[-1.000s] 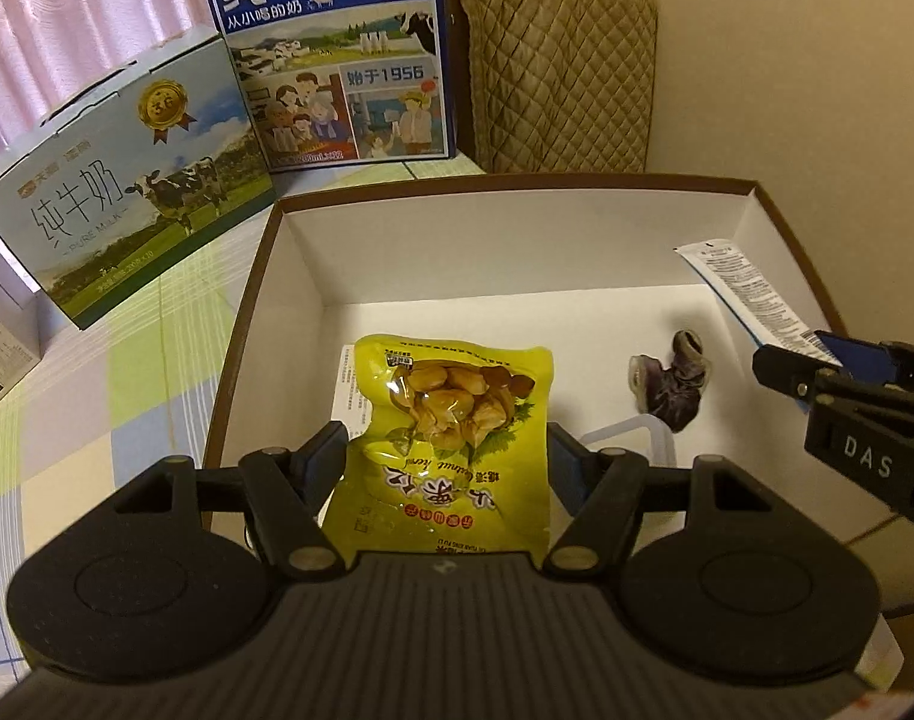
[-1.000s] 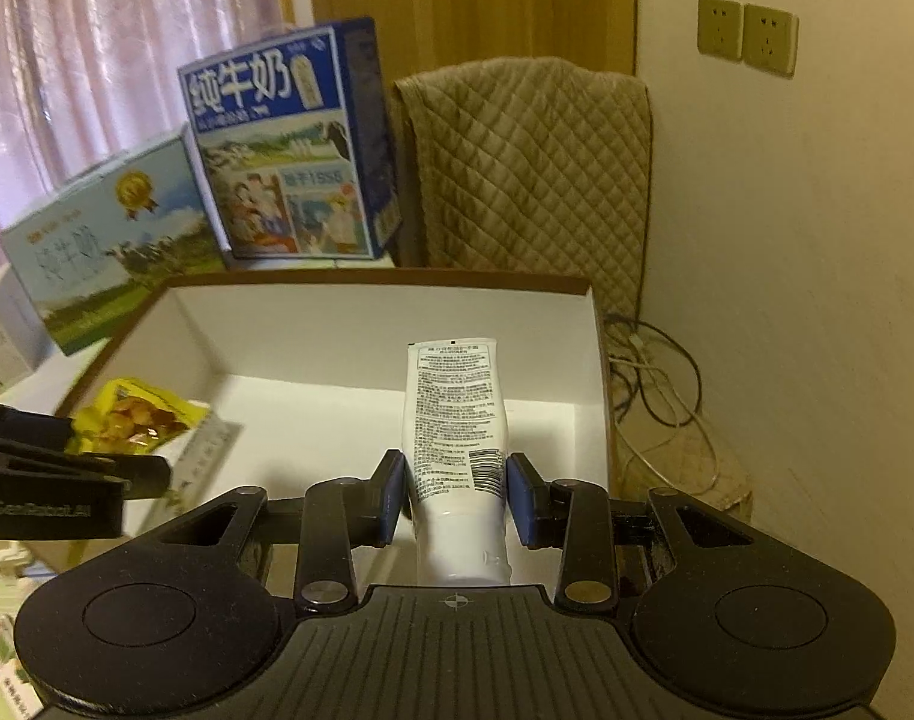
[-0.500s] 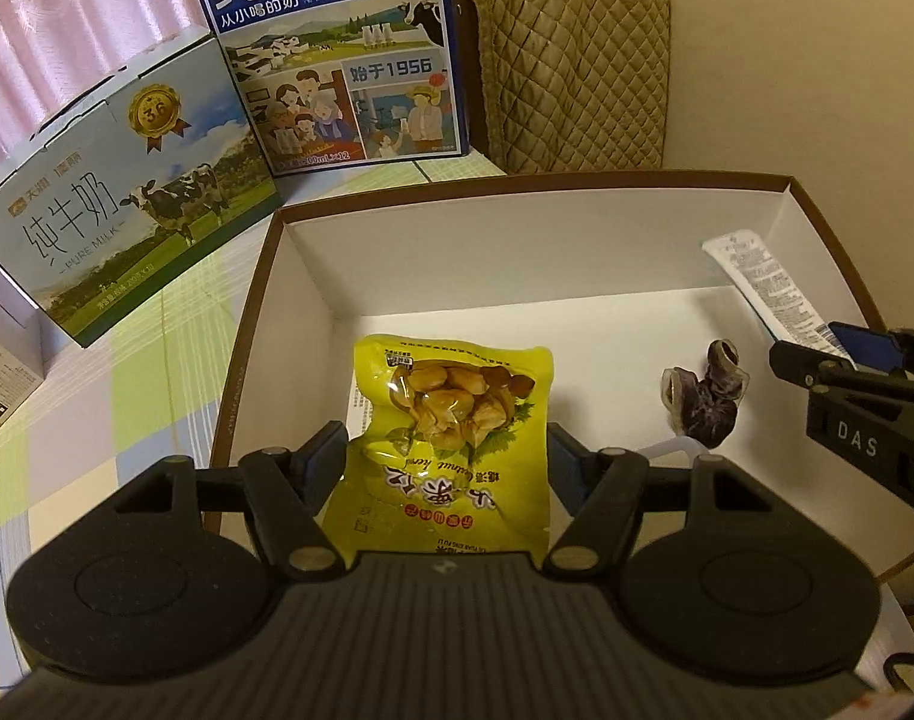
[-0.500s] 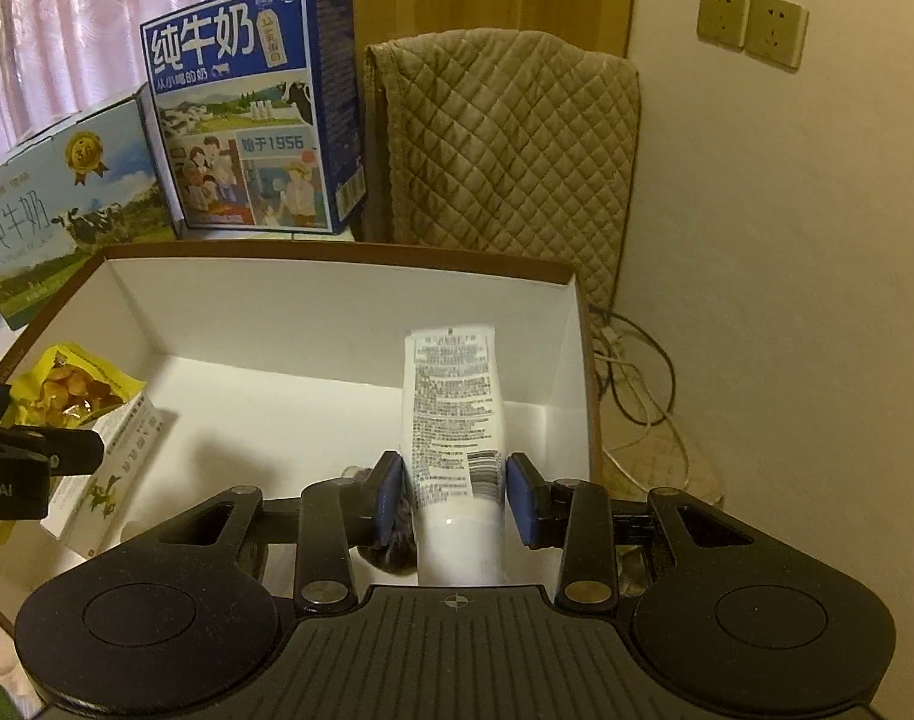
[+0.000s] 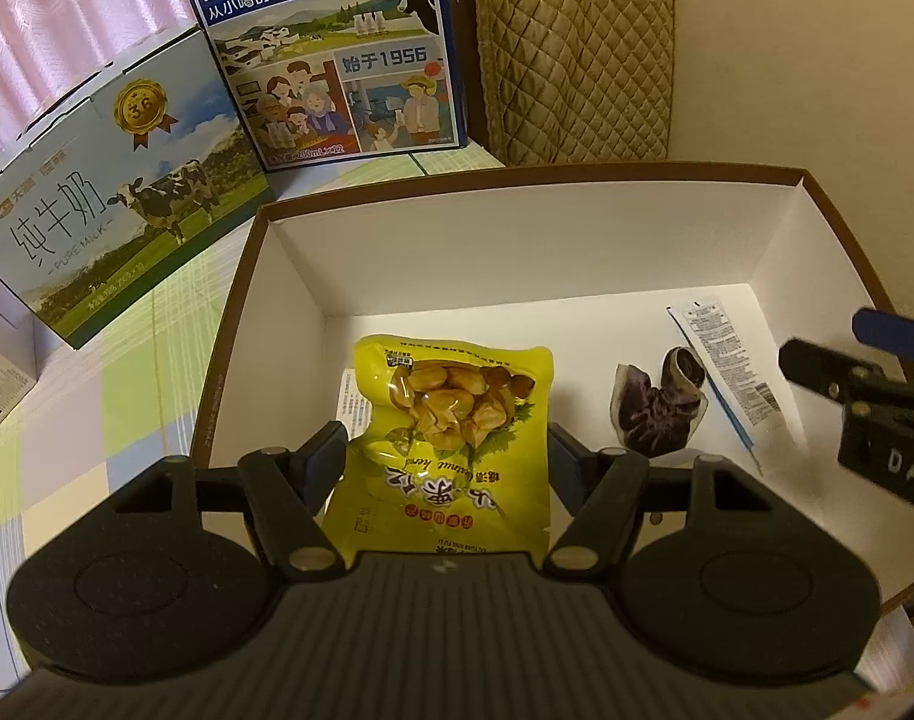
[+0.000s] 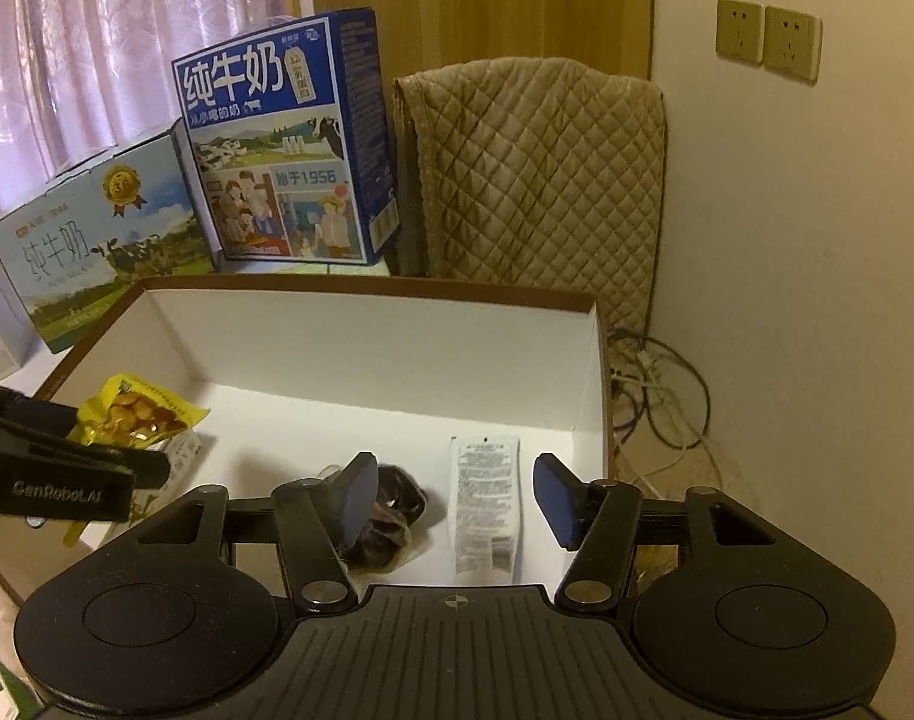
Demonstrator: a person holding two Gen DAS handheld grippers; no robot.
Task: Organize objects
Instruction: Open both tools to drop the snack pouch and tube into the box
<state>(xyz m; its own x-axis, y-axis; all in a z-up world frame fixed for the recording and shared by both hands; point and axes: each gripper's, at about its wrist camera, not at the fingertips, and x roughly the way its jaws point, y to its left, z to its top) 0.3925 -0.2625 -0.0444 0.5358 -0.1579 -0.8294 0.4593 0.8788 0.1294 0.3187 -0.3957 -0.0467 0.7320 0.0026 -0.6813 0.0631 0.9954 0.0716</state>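
A white-lined cardboard box (image 5: 517,189) (image 6: 366,285) lies open in front of me. My left gripper (image 5: 444,456) (image 6: 96,438) is shut on a yellow snack bag (image 5: 450,420) (image 6: 138,414), holding it by its side edges over the box's left part. Beneath the bag shows the edge of a white packet (image 5: 351,402) (image 6: 183,453). On the box floor at the right lies a white tube (image 5: 730,372) (image 6: 485,498), flat and free. My right gripper (image 6: 457,492) (image 5: 853,348) stands open over its near end. A dark purple crumpled item (image 5: 658,402) (image 6: 390,510) rests just left of the tube.
Two milk cartons (image 5: 330,48) (image 5: 102,210) stand behind the box on a checked tablecloth (image 5: 126,396). A quilted cover (image 6: 535,180) hangs by the wall, with cables (image 6: 655,384) on the floor to the box's right.
My right gripper has opened and let go of the white tube, which now lies on the box floor. My left gripper has kept the yellow bag and drifted slightly forward.
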